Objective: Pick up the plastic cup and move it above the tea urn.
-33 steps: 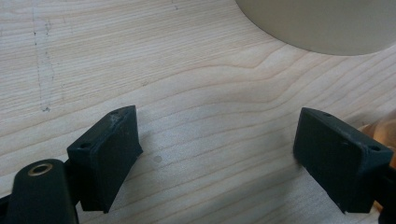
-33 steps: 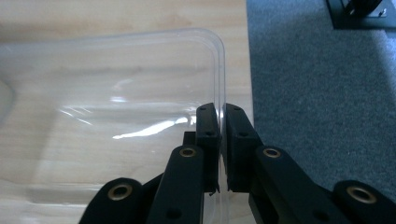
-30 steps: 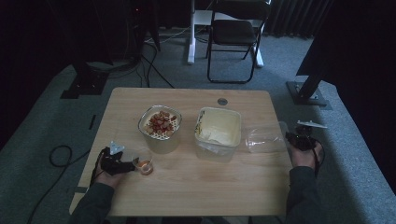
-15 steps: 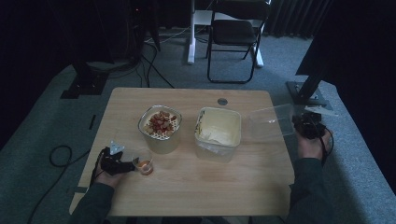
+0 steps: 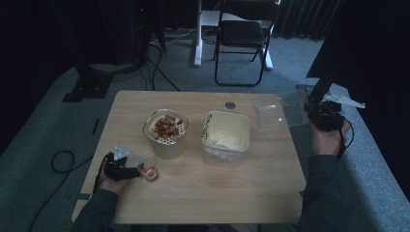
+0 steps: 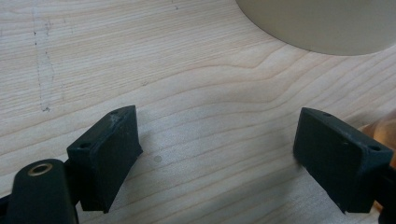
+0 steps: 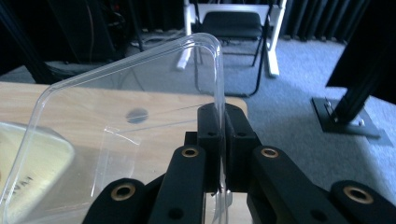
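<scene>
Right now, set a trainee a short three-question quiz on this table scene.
1. True or false: the right gripper is shut on the clear plastic lid.
2. What lies between the left gripper's black fingers? A) small glass cup B) bare wooden table C) lid
3. Which of the two containers holds red and tan food pieces: the round-cornered container or the cream square tub?

Key: 1 true. 2 B: the small glass cup stands beside one finger, on the light wooden table. 3 the round-cornered container.
</scene>
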Demonstrator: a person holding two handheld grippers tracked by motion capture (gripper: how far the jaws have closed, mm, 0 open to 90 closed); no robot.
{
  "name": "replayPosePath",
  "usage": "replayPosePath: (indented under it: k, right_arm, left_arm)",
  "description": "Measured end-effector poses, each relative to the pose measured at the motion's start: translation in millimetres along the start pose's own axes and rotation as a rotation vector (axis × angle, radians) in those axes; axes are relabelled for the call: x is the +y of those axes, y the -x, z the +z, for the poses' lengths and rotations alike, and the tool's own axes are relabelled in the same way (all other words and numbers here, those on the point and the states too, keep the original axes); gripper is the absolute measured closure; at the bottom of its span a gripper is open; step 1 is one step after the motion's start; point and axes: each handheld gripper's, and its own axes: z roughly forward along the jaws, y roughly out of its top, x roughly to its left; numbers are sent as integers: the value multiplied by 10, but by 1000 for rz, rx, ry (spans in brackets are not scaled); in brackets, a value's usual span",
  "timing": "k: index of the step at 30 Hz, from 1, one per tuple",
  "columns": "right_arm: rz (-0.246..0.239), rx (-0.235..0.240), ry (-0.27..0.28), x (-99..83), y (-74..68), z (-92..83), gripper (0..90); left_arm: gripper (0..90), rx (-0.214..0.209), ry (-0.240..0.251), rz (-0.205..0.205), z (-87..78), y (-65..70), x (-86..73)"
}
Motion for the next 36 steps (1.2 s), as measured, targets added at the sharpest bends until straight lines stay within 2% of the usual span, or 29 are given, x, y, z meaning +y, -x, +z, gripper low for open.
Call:
replayPosePath:
  k: [2, 6, 7, 9, 10, 11, 13, 17, 18, 19, 20, 21, 22, 24, 25, 28, 30, 33, 36]
  right_arm:
    - [-6, 34, 24, 99, -122, -31, 872]
    - [-12, 79, 36, 189, -248, -22, 872]
    - [-30, 108, 28, 230, -358, 9, 872]
    - [-64, 122, 16, 254, -486, 40, 872]
    - [-64, 122, 16, 254, -486, 40, 872]
    - [-94, 131, 6, 268, -615, 68, 871]
    - [-124, 134, -1, 277, -731, 91, 871]
    - [-138, 143, -11, 281, -863, 125, 865]
    - [-142, 150, -25, 282, -895, 143, 848]
    - [-139, 161, -35, 283, -921, 158, 750]
    - [-114, 223, -5, 283, -937, 154, 656]
    - [-100, 257, 8, 282, -931, 140, 660]
    - [-94, 266, 15, 279, -930, 128, 659]
    - [-103, 250, 16, 274, -936, 117, 655]
    - [-129, 234, 11, 251, -936, 112, 644]
    - [-140, 228, 2, 210, -918, 113, 634]
    - [-143, 238, -5, 107, -860, 132, 606]
    - [-142, 227, -25, 13, -818, 166, 585]
    - [-127, 213, -75, -204, -707, 272, 558]
  left_arm:
    - [148, 0, 0, 0, 0, 0, 0]
    - [148, -1, -2, 0, -1, 0, 1]
    - [148, 0, -1, 0, -1, 0, 1]
    - [148, 0, -2, 0, -1, 0, 1]
    - [148, 0, -2, 0, -1, 0, 1]
    - [148, 0, -2, 0, -1, 0, 1]
    - [148, 0, -2, 0, -1, 1, 1]
    - [148, 1, -1, -2, -1, 2, 0]
    - [148, 0, -1, -1, -1, 2, 0]
    - [148, 1, -1, -1, -1, 2, 0]
    - [148, 2, -1, -2, -2, 3, 0]
    - [148, 2, -1, -2, -2, 3, 0]
    - [148, 2, -2, -2, -4, 4, -1]
    - [148, 3, -3, -1, -5, 4, -2]
    - [148, 2, -3, -1, -6, 5, -4]
    - [148, 1, -3, -2, -16, 12, -12]
    - [148, 4, -2, -3, -23, 14, -21]
    - [148, 6, -1, -5, -27, 15, -26]
    - [148, 9, -1, -9, -29, 19, -28]
